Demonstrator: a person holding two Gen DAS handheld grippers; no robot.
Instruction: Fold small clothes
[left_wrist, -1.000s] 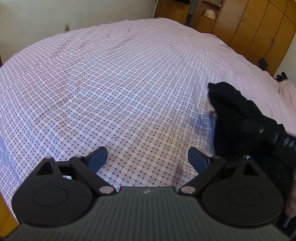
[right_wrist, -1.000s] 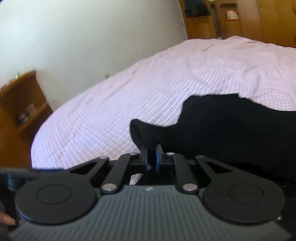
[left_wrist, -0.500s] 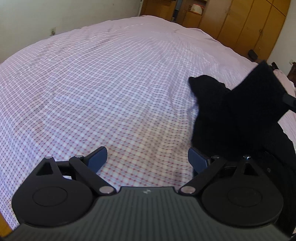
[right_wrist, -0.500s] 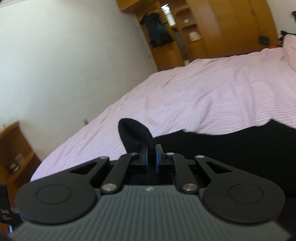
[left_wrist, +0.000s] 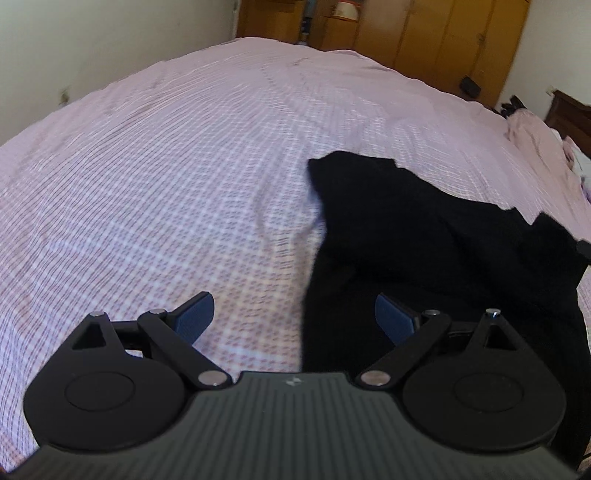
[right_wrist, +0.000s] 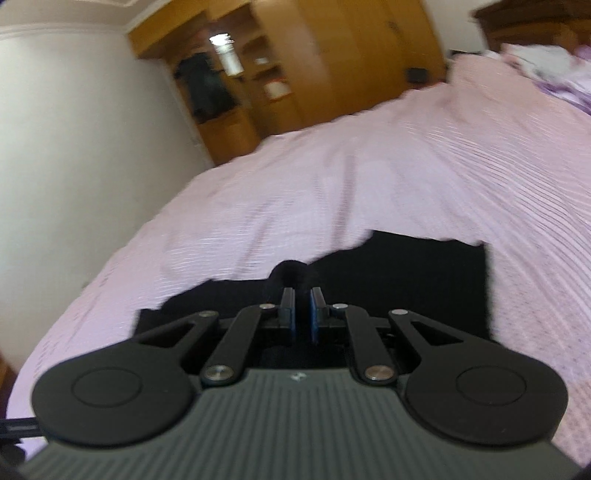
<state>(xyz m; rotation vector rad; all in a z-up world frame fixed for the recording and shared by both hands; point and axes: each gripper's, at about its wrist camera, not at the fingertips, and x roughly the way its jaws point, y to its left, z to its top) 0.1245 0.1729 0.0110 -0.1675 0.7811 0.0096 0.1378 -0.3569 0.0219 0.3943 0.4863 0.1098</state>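
Note:
A black garment (left_wrist: 424, 236) lies on the pink checked bedspread (left_wrist: 184, 166), right of centre in the left wrist view. My left gripper (left_wrist: 293, 317) is open and empty, its right finger over the garment's near left edge. My right gripper (right_wrist: 303, 314) is shut on a pinched fold of the black garment (right_wrist: 424, 273), which spreads flat ahead and to the right of it on the bedspread (right_wrist: 369, 177). The fold bulges up just beyond the pads.
Wooden wardrobes (left_wrist: 424, 40) and open shelves (right_wrist: 236, 85) stand past the far end of the bed. Pink bedding and pillows (right_wrist: 546, 66) are piled at the right. A white wall (right_wrist: 74, 147) runs along the left side.
The right gripper has carried its held edge of the garment across to the right and lowered it, so the cloth now lies flatter. The left gripper has swung toward the garment.

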